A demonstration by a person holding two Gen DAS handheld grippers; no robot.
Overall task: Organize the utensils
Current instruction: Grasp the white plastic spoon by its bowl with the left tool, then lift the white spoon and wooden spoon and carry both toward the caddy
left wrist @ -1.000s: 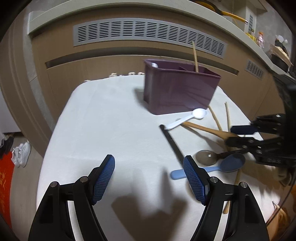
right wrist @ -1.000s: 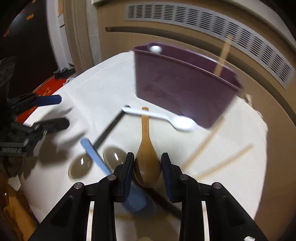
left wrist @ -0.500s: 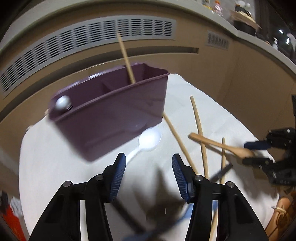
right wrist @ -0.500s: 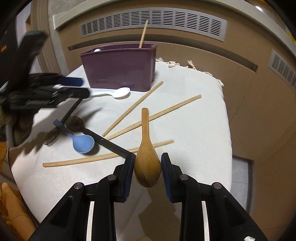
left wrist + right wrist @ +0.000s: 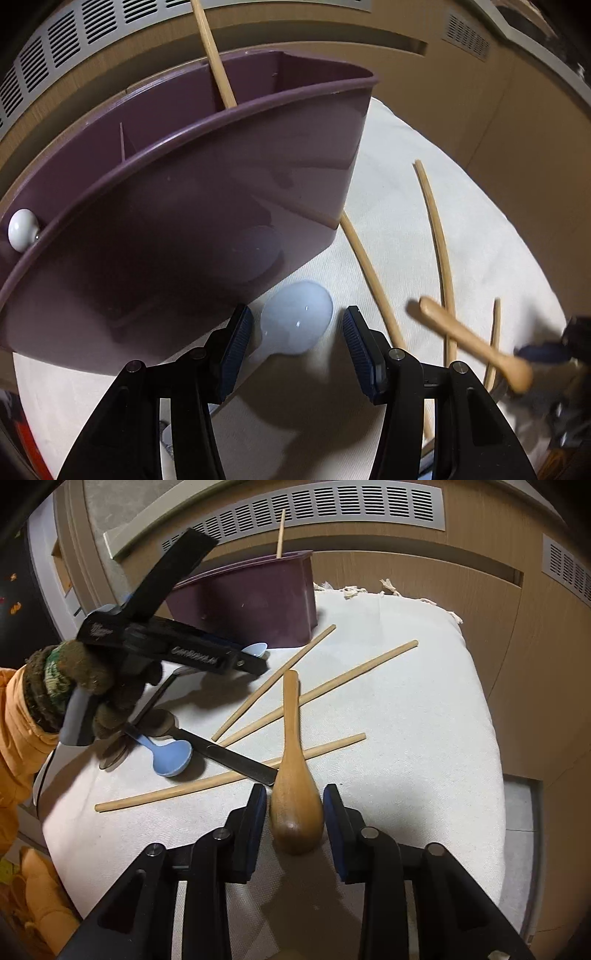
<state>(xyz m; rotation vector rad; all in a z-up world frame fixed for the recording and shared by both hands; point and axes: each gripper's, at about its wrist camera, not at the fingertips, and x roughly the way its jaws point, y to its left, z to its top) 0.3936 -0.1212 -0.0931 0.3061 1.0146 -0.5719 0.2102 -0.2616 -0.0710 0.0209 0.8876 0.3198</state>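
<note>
Glossy purple plastic caddy (image 5: 207, 221), smooth wooden spoon (image 5: 295, 805), matt woven cloth (image 5: 406, 738)

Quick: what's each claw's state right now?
Left claw: open, has just been closing; white spoon between the pads, not gripped.
Right claw: open, has just been opening; wooden spoon between the pads, not pressed.

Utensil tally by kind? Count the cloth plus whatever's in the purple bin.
Chopsticks: 4 (3 on the cloth, 1 in the purple bin)
Wooden spoon: 1
White spoon: 1
Blue spoon: 1
Dark spoons: 2
White round-ended piece in the bin, kind unclear: 1
Total: 10
</note>
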